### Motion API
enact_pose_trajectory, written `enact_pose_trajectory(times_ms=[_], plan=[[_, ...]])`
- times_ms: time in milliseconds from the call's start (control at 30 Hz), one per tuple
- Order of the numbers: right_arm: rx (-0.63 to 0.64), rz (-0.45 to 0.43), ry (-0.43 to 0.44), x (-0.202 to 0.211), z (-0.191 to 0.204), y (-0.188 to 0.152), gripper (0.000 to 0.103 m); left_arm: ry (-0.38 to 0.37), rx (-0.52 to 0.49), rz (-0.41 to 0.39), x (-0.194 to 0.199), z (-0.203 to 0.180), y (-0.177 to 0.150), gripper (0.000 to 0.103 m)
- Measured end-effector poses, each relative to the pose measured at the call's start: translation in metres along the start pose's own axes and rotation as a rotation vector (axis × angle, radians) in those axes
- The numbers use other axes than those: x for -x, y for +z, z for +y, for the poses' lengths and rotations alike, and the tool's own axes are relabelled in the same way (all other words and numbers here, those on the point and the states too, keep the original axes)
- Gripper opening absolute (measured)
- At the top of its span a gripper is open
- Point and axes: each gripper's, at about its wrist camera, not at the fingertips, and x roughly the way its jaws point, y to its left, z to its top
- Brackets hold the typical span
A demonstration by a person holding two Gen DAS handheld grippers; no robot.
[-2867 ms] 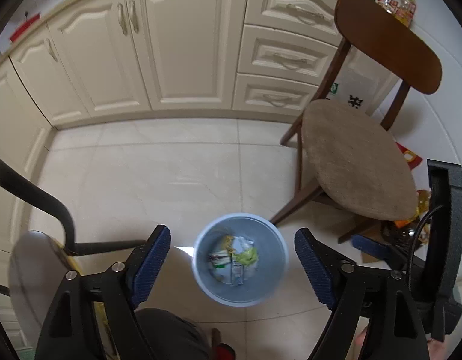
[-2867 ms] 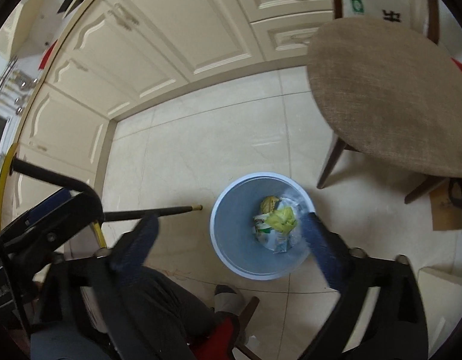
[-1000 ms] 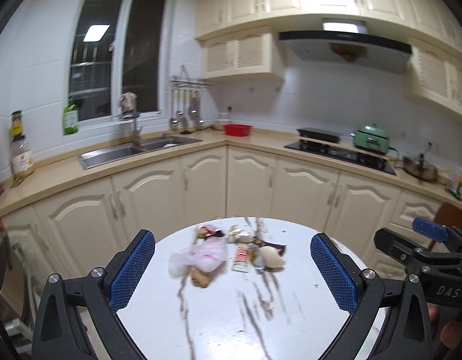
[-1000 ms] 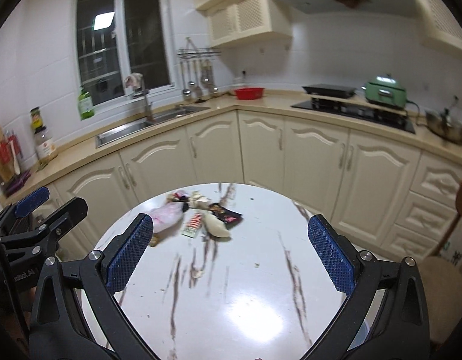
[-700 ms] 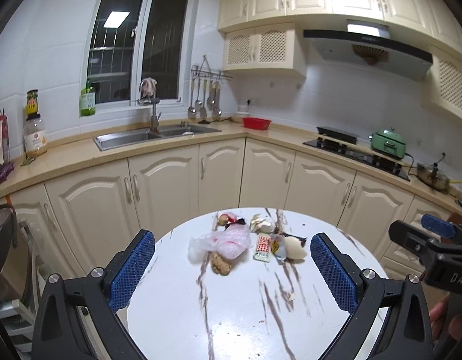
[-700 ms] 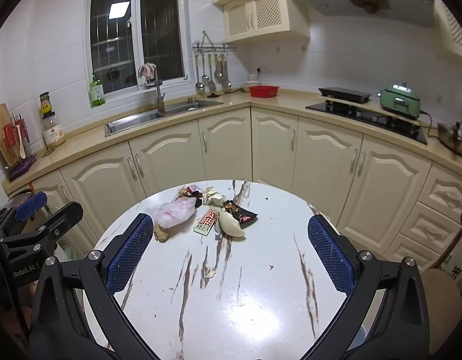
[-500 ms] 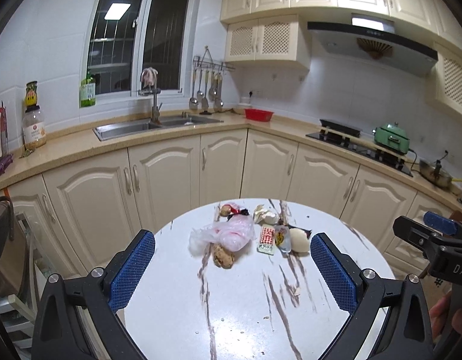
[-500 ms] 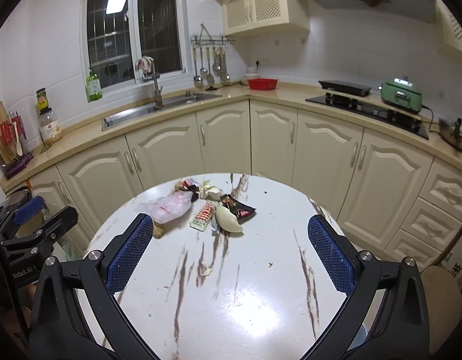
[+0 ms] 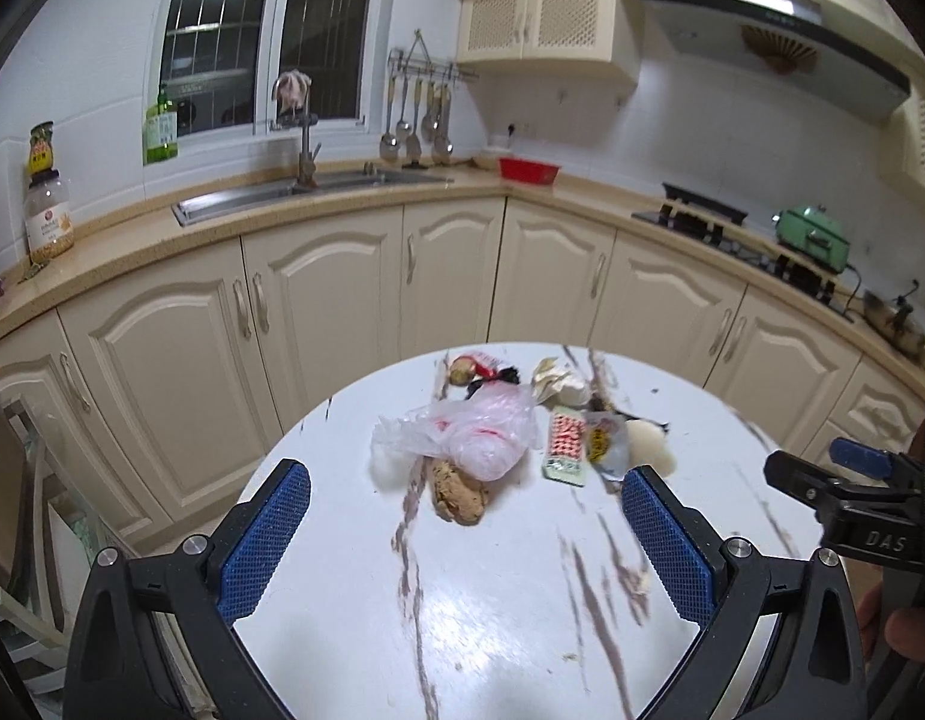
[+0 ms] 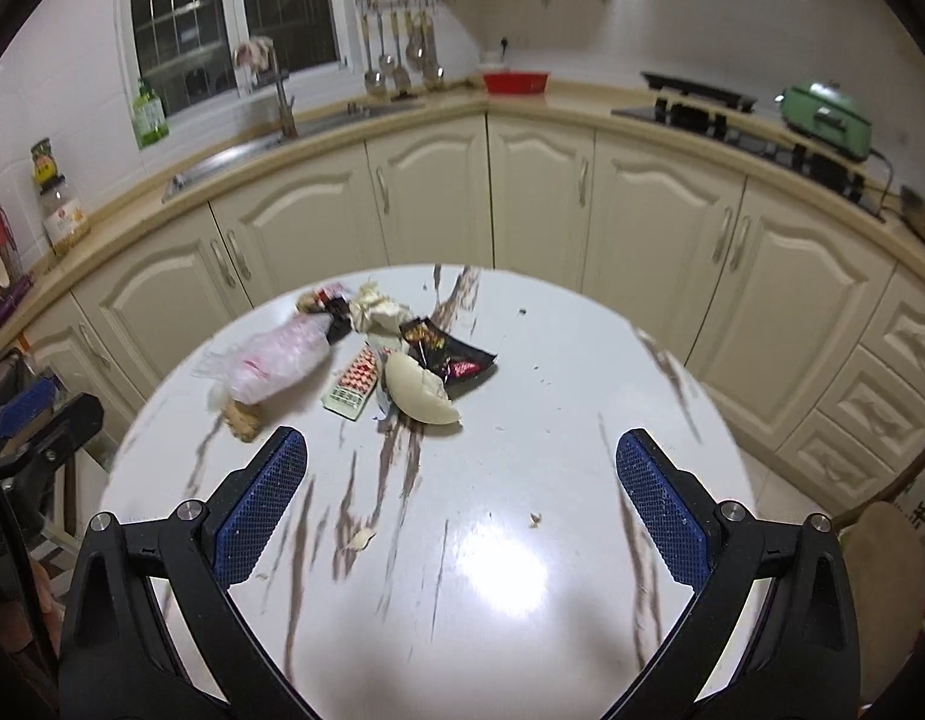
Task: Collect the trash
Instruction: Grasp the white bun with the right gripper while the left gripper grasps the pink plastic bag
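A pile of trash lies at the far side of a round white marble table (image 9: 492, 588) (image 10: 522, 480). It holds a crumpled pink plastic bag (image 9: 468, 435) (image 10: 270, 363), a brown food lump (image 9: 459, 489) (image 10: 242, 417), a red-and-white packet (image 9: 565, 444) (image 10: 354, 387), a pale shell-like piece (image 9: 648, 447) (image 10: 417, 390), a dark snack wrapper (image 10: 447, 357) and crumpled paper (image 9: 555, 381) (image 10: 375, 309). My left gripper (image 9: 462, 534) is open and empty, short of the pile. My right gripper (image 10: 462, 504) is open and empty above the table's middle.
Cream kitchen cabinets (image 9: 318, 300) curve behind the table, with a sink (image 9: 306, 192), a red bowl (image 9: 528, 171) and a stove (image 10: 696, 99) on the counter. Crumbs (image 10: 360, 537) dot the tabletop. A chair seat (image 10: 882, 546) shows at the right edge.
Both grippers swung up from the blue bin on the floor to face the table, then moved closer to the trash pile. Both stay open.
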Motion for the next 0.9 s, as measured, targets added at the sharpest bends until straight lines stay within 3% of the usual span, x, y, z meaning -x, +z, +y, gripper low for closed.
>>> enact_pose_trajectory(times_ms=[167, 433, 733, 900], plan=[[0.034, 0.075, -0.005, -0.052, 0.003, 0.004, 0.103, 0.011, -0.008, 0.052, -0.051, -0.004, 0.013, 0.102], [0.077, 0.184, -0.006, -0.114, 0.0, -0.002, 0.093, 0.007, -0.026, 0.137, -0.135, -0.019, 0.041, 0.102], [0.112, 0.203, 0.064, -0.145, 0.011, 0.011, 0.085, 0.013, -0.045, 0.157, -0.199, -0.033, 0.065, 0.102], [0.133, 0.22, 0.093, -0.158, 0.022, 0.015, 0.059, 0.025, -0.082, 0.167, -0.236, -0.04, 0.081, 0.102]])
